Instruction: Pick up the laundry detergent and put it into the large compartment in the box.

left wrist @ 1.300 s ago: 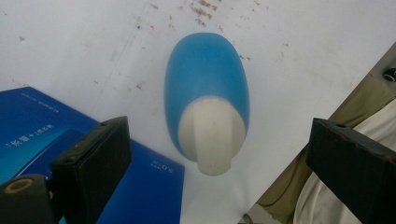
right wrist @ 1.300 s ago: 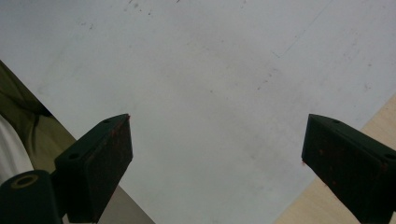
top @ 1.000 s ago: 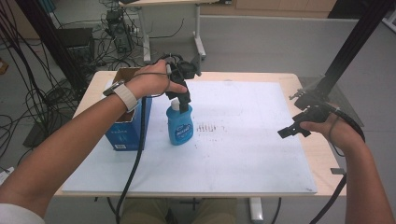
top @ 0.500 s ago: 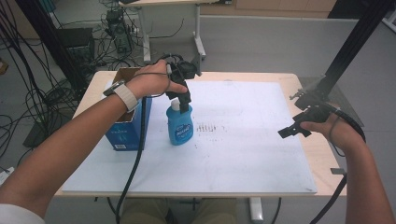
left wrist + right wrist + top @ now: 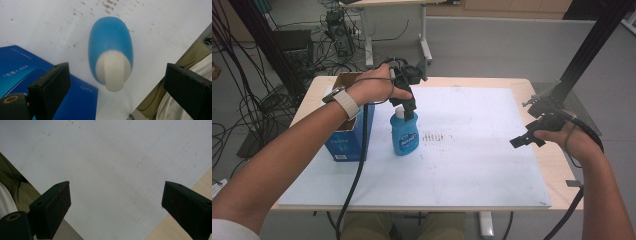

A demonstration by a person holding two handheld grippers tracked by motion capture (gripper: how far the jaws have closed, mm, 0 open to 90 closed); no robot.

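Nothing is seen shifted: the left gripper (image 5: 408,111) is still held spread above the blue bottle (image 5: 404,134) (jaws released); the right gripper (image 5: 526,140) is likewise unclenched.

Blue plastic bottle (image 5: 111,47) below left gripper (image 5: 117,82): smooth, satin sheen; off-white plastic cap (image 5: 113,68) matt. Blue cardboard box (image 5: 20,72) beside it: glossy print. White paper sheet (image 5: 112,165) under right gripper (image 5: 116,200): matt, speckled. Pale wooden tabletop (image 5: 200,182): smooth.
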